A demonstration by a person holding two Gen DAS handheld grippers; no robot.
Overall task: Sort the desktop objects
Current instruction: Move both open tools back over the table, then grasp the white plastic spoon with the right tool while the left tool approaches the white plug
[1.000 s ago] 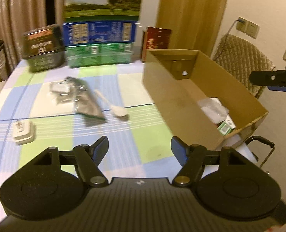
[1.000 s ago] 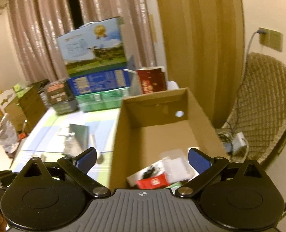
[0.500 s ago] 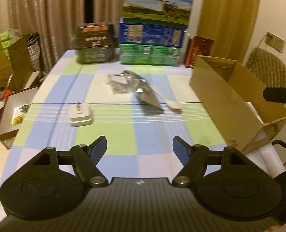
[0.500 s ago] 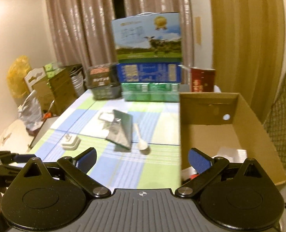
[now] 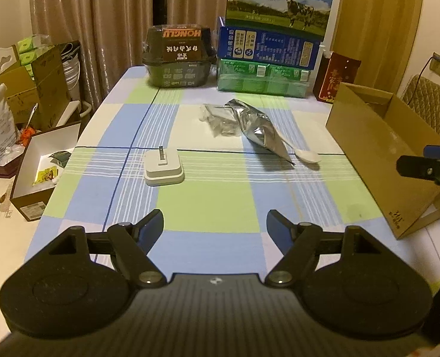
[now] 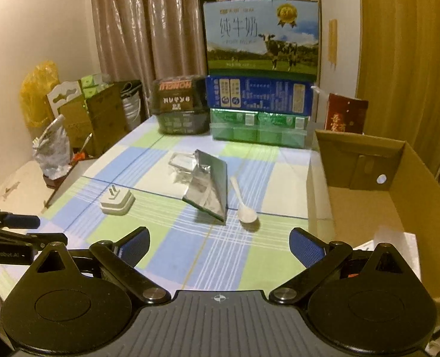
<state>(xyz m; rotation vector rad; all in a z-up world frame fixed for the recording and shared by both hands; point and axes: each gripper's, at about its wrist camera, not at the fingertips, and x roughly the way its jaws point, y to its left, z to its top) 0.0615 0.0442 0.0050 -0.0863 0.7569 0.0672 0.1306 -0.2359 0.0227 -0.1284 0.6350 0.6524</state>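
From my left wrist camera, the left gripper hangs spread and empty above the table; the charger, foil pouch and spoon lie ahead, the cardboard box showing only its outer wall. My right view shows the right gripper also spread, and the box's inside, its contents mostly hidden.

A home — curtains, milk cartons, tablecloth.

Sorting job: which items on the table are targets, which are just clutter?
Job items: white plug adapter, silver foil pouch, clear plastic wrapper, white spoon, cardboard box as the bin.

Lying about: milk carton stack, dark snack tub, red box, boxes on the floor.
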